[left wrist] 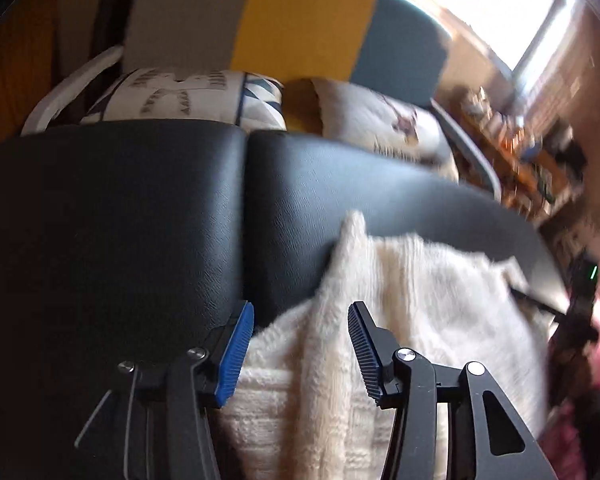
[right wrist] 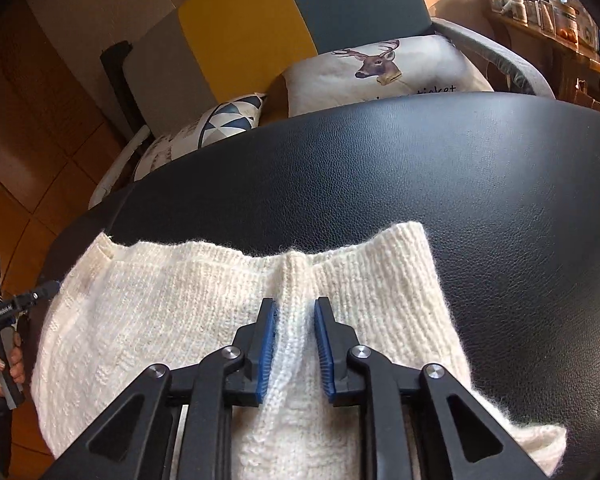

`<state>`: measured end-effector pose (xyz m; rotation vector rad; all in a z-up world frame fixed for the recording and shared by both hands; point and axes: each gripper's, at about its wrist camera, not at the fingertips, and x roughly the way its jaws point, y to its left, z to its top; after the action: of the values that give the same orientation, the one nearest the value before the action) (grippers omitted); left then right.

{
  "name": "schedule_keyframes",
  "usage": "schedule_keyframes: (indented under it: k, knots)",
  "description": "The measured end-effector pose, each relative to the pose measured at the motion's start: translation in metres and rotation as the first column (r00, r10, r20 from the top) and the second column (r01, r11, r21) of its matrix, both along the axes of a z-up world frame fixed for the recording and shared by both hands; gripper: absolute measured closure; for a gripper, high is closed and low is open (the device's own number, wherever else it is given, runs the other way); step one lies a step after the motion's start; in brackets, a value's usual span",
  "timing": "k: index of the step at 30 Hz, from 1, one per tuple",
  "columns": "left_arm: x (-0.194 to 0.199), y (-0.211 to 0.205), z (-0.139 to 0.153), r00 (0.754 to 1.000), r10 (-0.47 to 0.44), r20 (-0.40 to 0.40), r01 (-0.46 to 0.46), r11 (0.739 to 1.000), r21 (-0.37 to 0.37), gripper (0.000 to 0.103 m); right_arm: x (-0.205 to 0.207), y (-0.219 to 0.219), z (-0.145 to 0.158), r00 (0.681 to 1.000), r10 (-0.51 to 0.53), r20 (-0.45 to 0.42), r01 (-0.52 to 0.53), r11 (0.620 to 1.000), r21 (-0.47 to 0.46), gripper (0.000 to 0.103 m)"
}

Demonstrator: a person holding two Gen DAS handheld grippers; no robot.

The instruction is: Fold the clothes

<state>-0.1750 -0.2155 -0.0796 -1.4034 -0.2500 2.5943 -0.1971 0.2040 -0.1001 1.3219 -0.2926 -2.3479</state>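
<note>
The white sweater (right wrist: 204, 312) lies on the black cushion (right wrist: 460, 184), at its near edge. The right gripper (right wrist: 295, 350) is clamped on 1 raised fold. The left gripper (left wrist: 300, 354) is apart above the sweater.

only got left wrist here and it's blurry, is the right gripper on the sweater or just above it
Observer: On it. The right gripper pinches a raised ridge near the middle of the white sweater.
Operator: far edge flat or bunched
Observer: Mostly flat on the black cushion, puckered only just ahead of that ridge.
Operator: where's my left gripper from there
Observer: The left gripper points at the sweater's left edge; the hand on its handle is off the cushion.
</note>
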Motion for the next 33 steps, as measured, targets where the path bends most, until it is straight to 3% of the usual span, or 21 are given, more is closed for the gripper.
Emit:
schedule_keyframes:
  k: [2, 3, 4, 7, 10, 13, 16, 17, 21, 24, 26, 30, 33]
  knots:
    - [0.002, 0.018, -0.004, 0.998, -0.055, -0.01, 0.054, 0.994, -0.092, 0.058, -0.002, 0.002, -0.001, 1.0, 0.0, 0.006, 0.001, 1.0, -0.015, 0.084]
    - [0.004, 0.021, -0.003, 0.998, -0.051, -0.02, 0.049, 0.993, -0.111, 0.07, -0.004, 0.003, -0.001, 1.0, 0.001, 0.008, 0.0, 1.0, -0.018, 0.084]
    - [0.007, 0.018, 0.0, 0.999, -0.026, -0.036, 0.022, 0.995, -0.101, 0.097, -0.005, 0.004, -0.001, 1.0, 0.001, 0.009, -0.001, 1.0, -0.018, 0.084]
    - [0.015, 0.006, 0.007, 0.996, 0.059, -0.067, -0.064, 0.996, -0.061, 0.097, -0.007, 0.005, -0.001, 1.0, -0.002, 0.006, 0.002, 1.0, -0.016, 0.084]
    - [0.013, -0.029, -0.015, 0.983, 0.18, 0.037, -0.182, 0.983, 0.039, 0.097, -0.007, 0.005, -0.002, 1.0, -0.014, 0.003, 0.014, 1.0, -0.019, 0.084]
    - [0.011, -0.044, -0.031, 0.977, 0.199, 0.079, -0.208, 0.97, 0.122, 0.093, -0.008, 0.005, -0.003, 1.0, -0.014, 0.006, 0.015, 1.0, -0.022, 0.084]
    - [0.012, -0.043, -0.023, 0.976, 0.206, 0.071, -0.214, 0.967, 0.135, 0.087, -0.008, 0.009, -0.005, 1.0, -0.018, 0.013, 0.018, 0.999, -0.047, 0.084]
    - [0.014, -0.041, -0.018, 0.975, 0.213, 0.061, -0.219, 0.968, 0.124, 0.081, -0.008, 0.01, -0.005, 1.0, -0.019, 0.016, 0.019, 0.998, -0.052, 0.084]
    - [0.034, -0.037, 0.011, 0.965, 0.259, -0.042, -0.258, 0.966, 0.038, 0.077, -0.01, 0.009, -0.003, 0.999, -0.019, 0.03, 0.021, 0.998, -0.057, 0.084]
    - [0.059, -0.026, 0.027, 0.966, 0.233, -0.114, -0.224, 0.971, 0.082, 0.07, -0.009, 0.016, 0.009, 0.997, -0.033, 0.07, 0.039, 0.995, -0.097, 0.077]
    - [0.073, -0.014, 0.033, 0.97, 0.192, -0.15, -0.18, 0.979, 0.093, 0.06, 0.0, 0.024, 0.025, 0.999, -0.041, 0.03, 0.044, 0.993, -0.106, 0.077]
    - [0.081, 0.015, 0.027, 0.984, 0.098, -0.148, -0.087, 0.993, 0.083, 0.06, 0.013, 0.051, 0.045, 0.997, -0.073, 0.011, 0.073, 0.994, -0.079, 0.077]
    - [0.074, 0.038, 0.026, 0.987, 0.036, -0.154, -0.03, 0.999, 0.045, 0.06, 0.012, 0.057, 0.044, 0.998, -0.063, 0.029, 0.063, 0.998, 0.0, 0.077]
